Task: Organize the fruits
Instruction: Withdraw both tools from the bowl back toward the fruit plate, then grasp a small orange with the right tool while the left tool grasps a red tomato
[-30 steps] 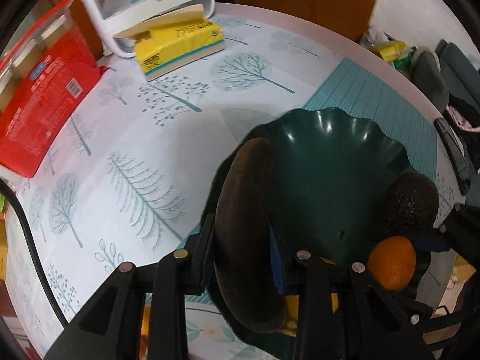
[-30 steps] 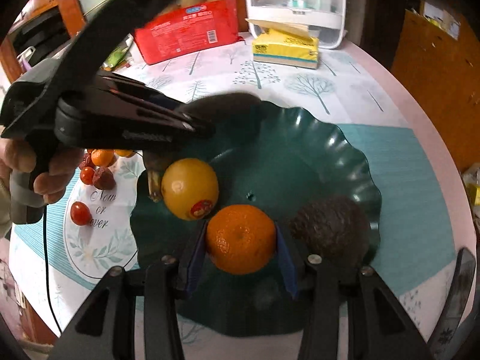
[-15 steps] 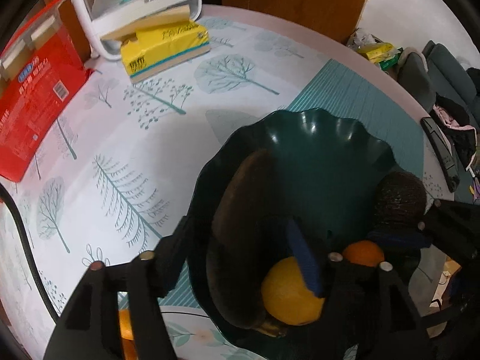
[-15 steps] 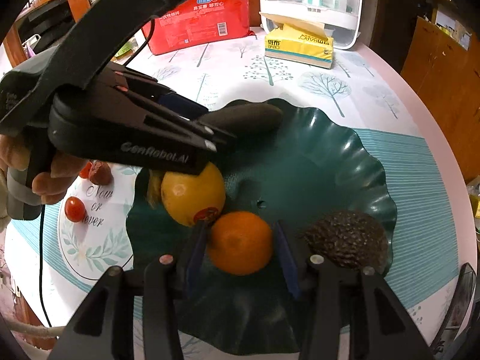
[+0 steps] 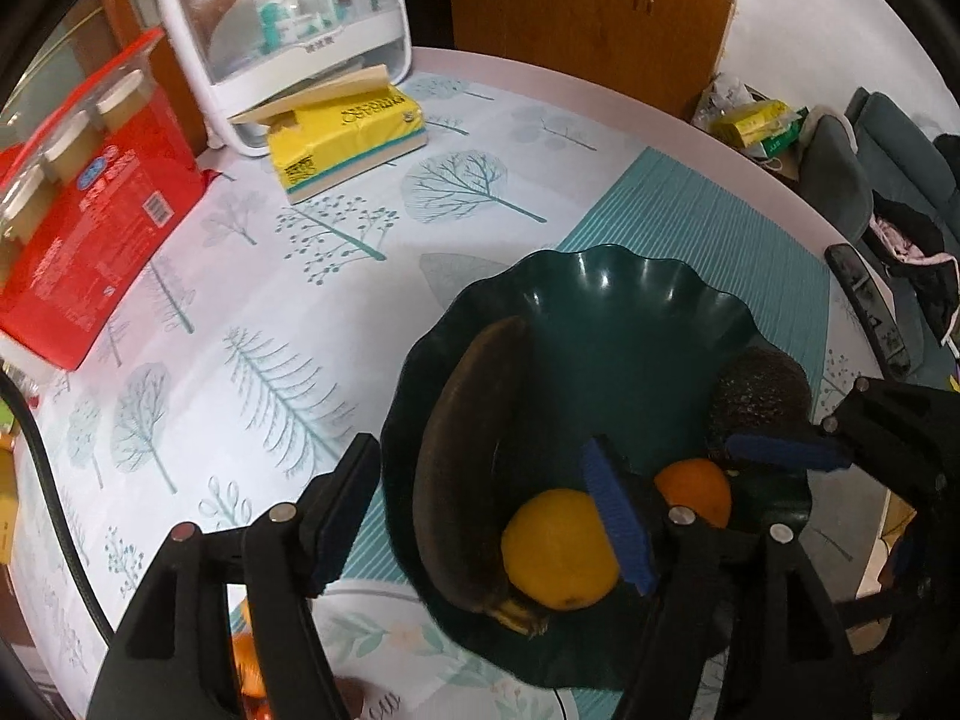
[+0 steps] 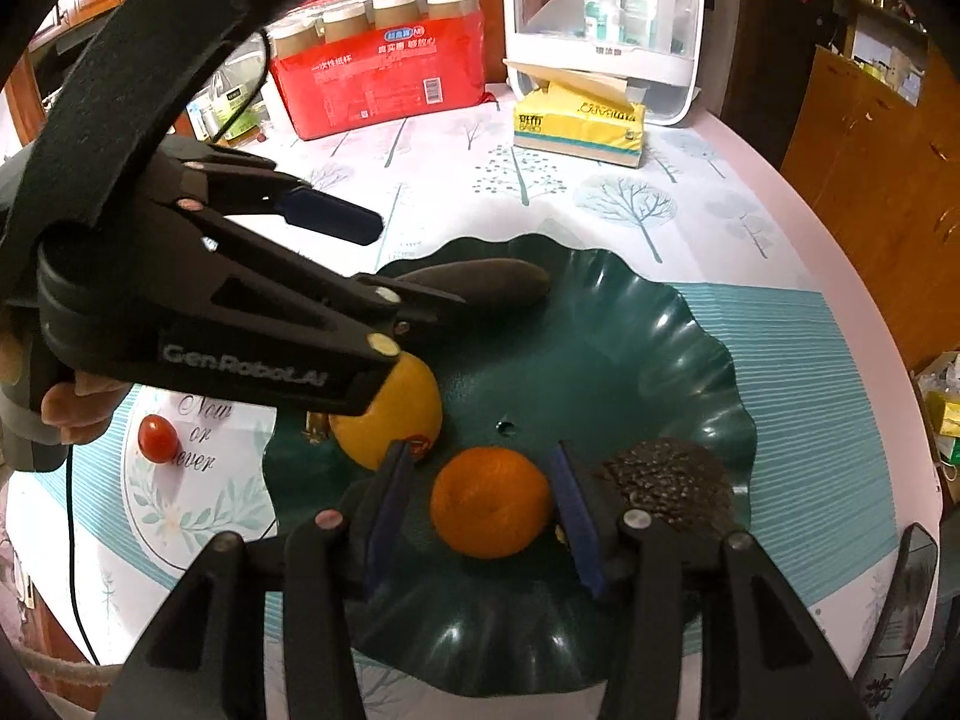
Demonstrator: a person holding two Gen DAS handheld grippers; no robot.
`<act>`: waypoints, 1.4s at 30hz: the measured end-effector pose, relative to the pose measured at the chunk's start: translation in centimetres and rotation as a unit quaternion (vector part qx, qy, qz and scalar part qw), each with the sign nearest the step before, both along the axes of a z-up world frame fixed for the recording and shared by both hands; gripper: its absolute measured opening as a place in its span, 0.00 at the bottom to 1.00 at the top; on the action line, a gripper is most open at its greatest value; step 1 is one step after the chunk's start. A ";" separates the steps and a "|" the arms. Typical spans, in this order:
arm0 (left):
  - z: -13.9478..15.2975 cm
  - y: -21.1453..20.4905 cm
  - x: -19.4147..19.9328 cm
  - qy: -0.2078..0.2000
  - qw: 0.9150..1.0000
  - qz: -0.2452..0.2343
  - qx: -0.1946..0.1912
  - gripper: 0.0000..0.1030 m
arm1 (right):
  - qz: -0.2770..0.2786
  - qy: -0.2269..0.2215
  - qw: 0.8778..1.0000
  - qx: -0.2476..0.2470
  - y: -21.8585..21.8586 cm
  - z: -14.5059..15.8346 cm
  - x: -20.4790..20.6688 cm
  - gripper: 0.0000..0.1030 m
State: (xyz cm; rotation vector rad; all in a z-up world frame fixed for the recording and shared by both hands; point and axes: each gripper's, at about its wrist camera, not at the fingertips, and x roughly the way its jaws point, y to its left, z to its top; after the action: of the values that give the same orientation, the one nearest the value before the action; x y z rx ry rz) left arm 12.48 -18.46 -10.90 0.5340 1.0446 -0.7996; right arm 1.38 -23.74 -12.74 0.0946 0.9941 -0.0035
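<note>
While both my tools sit spread apart, left tool [image 5: 480,516] over the banana [image 5: 465,456] and right tool [image 6: 480,516] straddling the tangerine [image 6: 491,501], four fruits already lie in the bowl [image 6: 678,330]; the tomato [image 6: 157,438] waits on the tabletop [image 6: 540,180].

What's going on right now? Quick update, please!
Left gripper open over the banana. Right gripper open, fingers astride the tangerine. Banana, orange, tangerine, avocado in the bowl. Nothing blocking.
</note>
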 end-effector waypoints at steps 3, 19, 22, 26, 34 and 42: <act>0.5 1.2 -0.7 0.001 1.000 0.011 -0.003 0.69 | -0.011 -0.003 1.000 0.001 -0.1 0.4 -0.4 0.48; 5.8 10.1 -5.7 -0.021 0.998 0.067 0.005 0.70 | -0.051 -0.038 0.998 -0.013 1.9 5.5 -2.7 0.47; 7.6 12.6 -6.1 -0.042 0.997 0.067 0.022 0.70 | -0.051 -0.055 0.997 -0.016 2.8 7.5 -2.9 0.47; 10.9 16.2 -6.2 -0.085 0.993 0.073 0.042 0.70 | -0.052 -0.078 0.995 -0.017 3.9 10.4 -2.7 0.47; 13.8 23.5 -4.6 -0.090 0.984 0.149 0.049 0.72 | -0.033 -0.102 0.994 -0.012 7.5 13.3 -1.5 0.47; 12.3 27.7 -3.6 -0.078 0.981 0.166 0.069 0.72 | -0.007 -0.095 0.995 -0.016 11.9 13.2 0.1 0.47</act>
State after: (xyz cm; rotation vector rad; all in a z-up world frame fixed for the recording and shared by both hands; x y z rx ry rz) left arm 8.92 9.19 1.36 0.5129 1.0138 -0.3870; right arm 1.45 -11.82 0.48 0.0716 0.8022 -0.0237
